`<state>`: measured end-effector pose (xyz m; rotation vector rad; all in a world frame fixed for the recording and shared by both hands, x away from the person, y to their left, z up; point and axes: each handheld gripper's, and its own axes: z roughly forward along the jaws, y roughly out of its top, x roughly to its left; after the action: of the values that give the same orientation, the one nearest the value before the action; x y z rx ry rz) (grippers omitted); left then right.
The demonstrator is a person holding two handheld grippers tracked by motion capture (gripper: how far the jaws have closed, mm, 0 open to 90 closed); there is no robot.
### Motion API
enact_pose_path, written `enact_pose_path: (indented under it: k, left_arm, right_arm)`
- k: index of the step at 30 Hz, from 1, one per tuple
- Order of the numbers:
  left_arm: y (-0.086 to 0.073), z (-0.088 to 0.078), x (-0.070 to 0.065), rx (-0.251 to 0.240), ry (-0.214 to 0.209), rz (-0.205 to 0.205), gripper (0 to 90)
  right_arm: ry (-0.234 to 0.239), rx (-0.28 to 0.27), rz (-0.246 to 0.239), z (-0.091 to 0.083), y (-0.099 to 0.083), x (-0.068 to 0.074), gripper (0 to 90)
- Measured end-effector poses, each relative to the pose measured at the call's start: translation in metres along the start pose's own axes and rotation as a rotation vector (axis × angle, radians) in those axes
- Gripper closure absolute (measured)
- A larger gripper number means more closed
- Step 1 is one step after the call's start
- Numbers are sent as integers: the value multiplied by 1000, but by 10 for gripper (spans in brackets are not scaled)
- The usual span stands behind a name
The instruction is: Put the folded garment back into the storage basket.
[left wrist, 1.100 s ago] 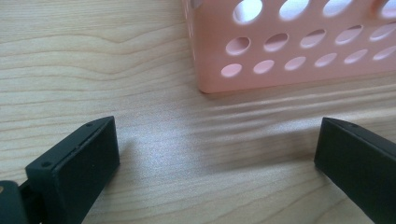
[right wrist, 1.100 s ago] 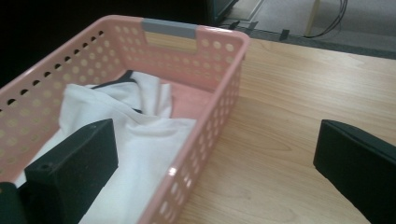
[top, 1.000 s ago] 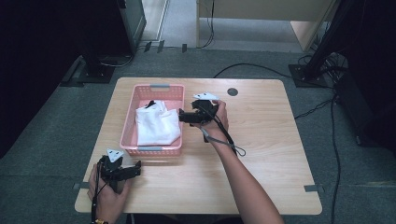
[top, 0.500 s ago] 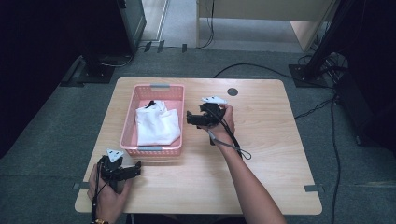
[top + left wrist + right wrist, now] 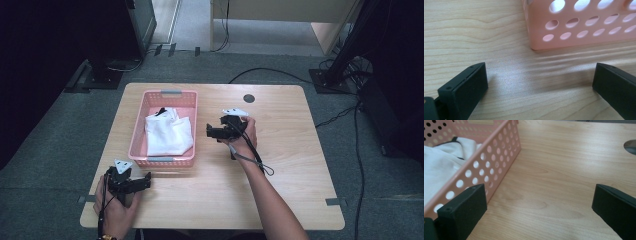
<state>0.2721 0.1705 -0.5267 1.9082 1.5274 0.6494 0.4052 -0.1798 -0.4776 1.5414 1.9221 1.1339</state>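
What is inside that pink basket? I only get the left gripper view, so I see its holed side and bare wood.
Observer: A folded white cloth with a bit of dark trim lies in the basket.
Operator: Where is the other hand?
Observer: The right tool is just to the right of the basket, jaws wide open, holding nothing.
Operator: And the tool I look along?
Observer: The left tool sits near the table's front left corner, in front of the basket, also open.
Operator: Anything else on the table?
Observer: A small dark round hole shows near the far edge.
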Motion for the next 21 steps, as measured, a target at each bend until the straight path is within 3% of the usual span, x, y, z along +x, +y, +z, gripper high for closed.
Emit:
enact_pose_path:
  k: [21]
  left_arm:
    - [0,0,0,0,1,-1,0]
  right_arm:
    - [-32,30,11,-5,-26,-26,0]
